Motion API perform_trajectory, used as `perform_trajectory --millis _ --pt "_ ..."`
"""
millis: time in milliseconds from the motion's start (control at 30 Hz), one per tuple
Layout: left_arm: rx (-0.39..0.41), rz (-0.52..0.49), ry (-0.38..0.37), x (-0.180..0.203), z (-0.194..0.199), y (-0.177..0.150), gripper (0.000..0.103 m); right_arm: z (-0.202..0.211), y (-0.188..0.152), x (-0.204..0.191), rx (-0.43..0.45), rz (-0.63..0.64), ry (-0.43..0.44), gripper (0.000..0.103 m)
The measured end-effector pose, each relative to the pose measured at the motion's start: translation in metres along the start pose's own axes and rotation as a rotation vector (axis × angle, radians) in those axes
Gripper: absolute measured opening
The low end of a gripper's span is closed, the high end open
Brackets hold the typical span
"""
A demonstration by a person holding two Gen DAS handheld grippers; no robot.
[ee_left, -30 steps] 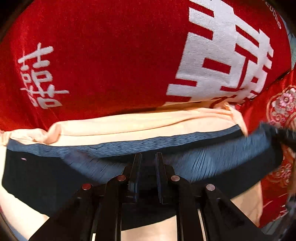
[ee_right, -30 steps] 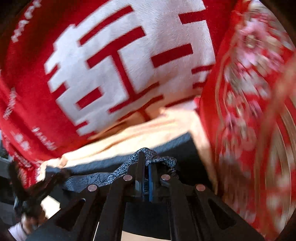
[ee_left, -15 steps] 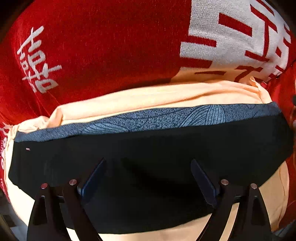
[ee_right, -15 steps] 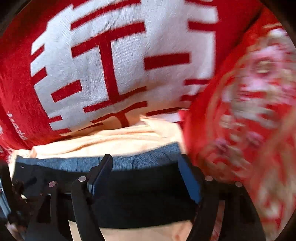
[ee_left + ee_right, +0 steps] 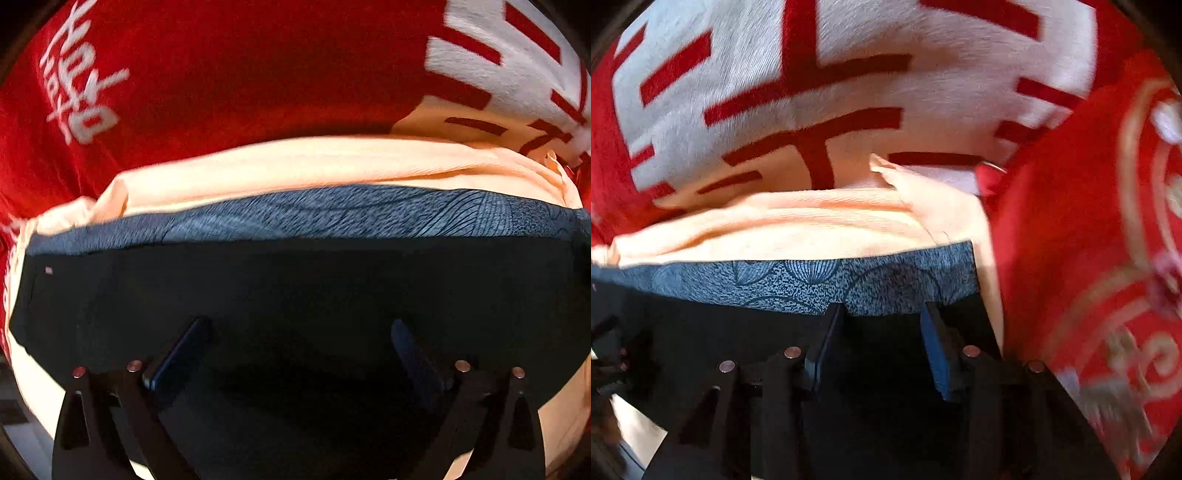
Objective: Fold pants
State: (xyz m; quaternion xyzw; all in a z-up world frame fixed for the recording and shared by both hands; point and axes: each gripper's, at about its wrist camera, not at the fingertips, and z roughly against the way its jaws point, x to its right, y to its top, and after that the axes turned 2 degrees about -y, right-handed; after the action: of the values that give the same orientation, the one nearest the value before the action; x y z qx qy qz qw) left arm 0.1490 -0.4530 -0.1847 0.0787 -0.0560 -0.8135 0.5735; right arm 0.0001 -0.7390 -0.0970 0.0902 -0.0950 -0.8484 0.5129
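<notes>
The dark pants point(image 5: 295, 288) lie folded flat, with a blue patterned band point(image 5: 332, 214) along their far edge, on top of a peach cloth point(image 5: 295, 166). My left gripper point(image 5: 299, 328) is open and empty, its fingers spread wide just above the dark fabric. In the right wrist view the same pants point(image 5: 720, 325) and blue band point(image 5: 798, 280) show, with the peach cloth point(image 5: 812, 225) beyond. My right gripper point(image 5: 882, 314) is open and empty over the pants' right end.
A red blanket with large white characters point(image 5: 221, 74) covers the surface behind the clothes and also shows in the right wrist view point(image 5: 812, 74). A red cloth with gold ornament point(image 5: 1108, 221) lies at the right. The other gripper's dark shape point(image 5: 605, 354) sits at the left edge.
Both grippers were shut on the pants' edge one second ago. They opened, let the fabric drop flat, and have drawn back a little.
</notes>
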Motion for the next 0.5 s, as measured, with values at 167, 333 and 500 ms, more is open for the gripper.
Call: perform_trajectory --millis 167,333,500 --pt "0.017 -0.038 0.034 -0.012 0.02 -0.009 0.101 0.042 -0.057 0.019 -0.019 -0.177 0.185 0.054" --pt "-0.015 -0.023 0.059 -0.028 0.014 -0.017 0.101 0.023 -0.1 0.031 -0.103 -0.338 0.167 0.054" --pt "-0.015 -0.028 0.063 -0.036 0.004 -0.019 0.101 0.012 -0.095 0.05 -0.048 -0.487 0.152 0.024"
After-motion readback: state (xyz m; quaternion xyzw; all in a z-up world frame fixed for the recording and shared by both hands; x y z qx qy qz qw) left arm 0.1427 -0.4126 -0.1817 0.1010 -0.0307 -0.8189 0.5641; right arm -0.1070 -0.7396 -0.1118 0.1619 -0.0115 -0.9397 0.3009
